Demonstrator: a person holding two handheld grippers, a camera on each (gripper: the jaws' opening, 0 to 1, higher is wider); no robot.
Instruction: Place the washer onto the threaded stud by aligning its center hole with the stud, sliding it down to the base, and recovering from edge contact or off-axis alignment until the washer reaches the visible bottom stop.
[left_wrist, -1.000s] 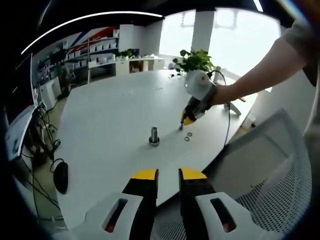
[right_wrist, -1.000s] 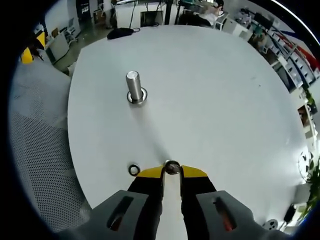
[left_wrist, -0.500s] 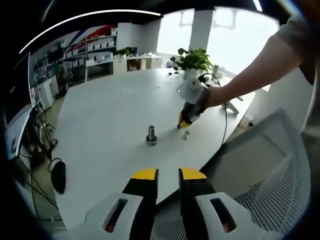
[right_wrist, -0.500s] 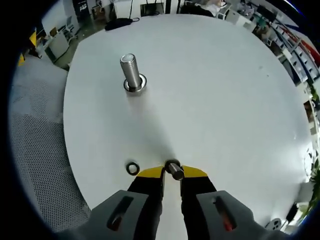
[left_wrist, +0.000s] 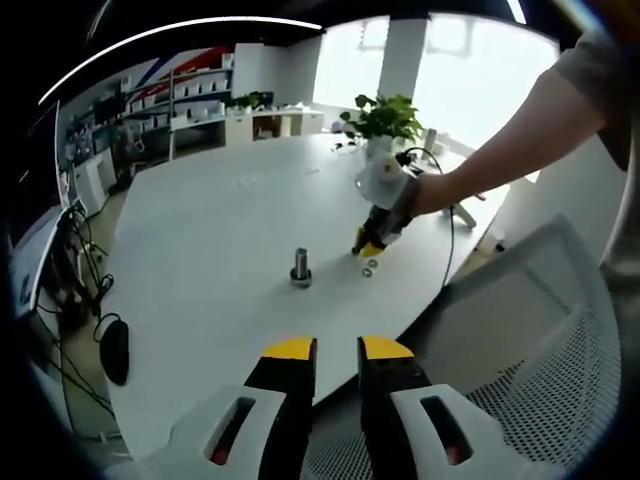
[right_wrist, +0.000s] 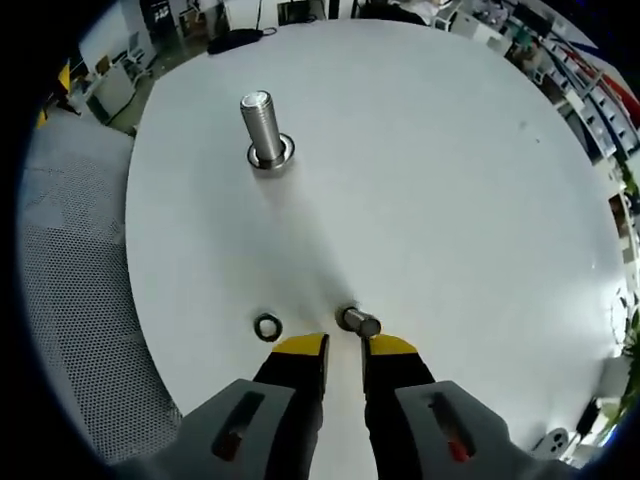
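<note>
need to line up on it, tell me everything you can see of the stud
The stud is a short silvery metal cylinder with a flat top, standing upright on the white table. Fine ridges like threads show faintly on its shaft. A metal ring circles its base on the tabletop. Nothing grips it; the right gripper is well short of it. In the left gripper view it stands small at mid-table.

Office (shelving (left_wrist: 190, 95), meeting table (left_wrist: 220, 220), mesh chair (left_wrist: 560, 340)).
</note>
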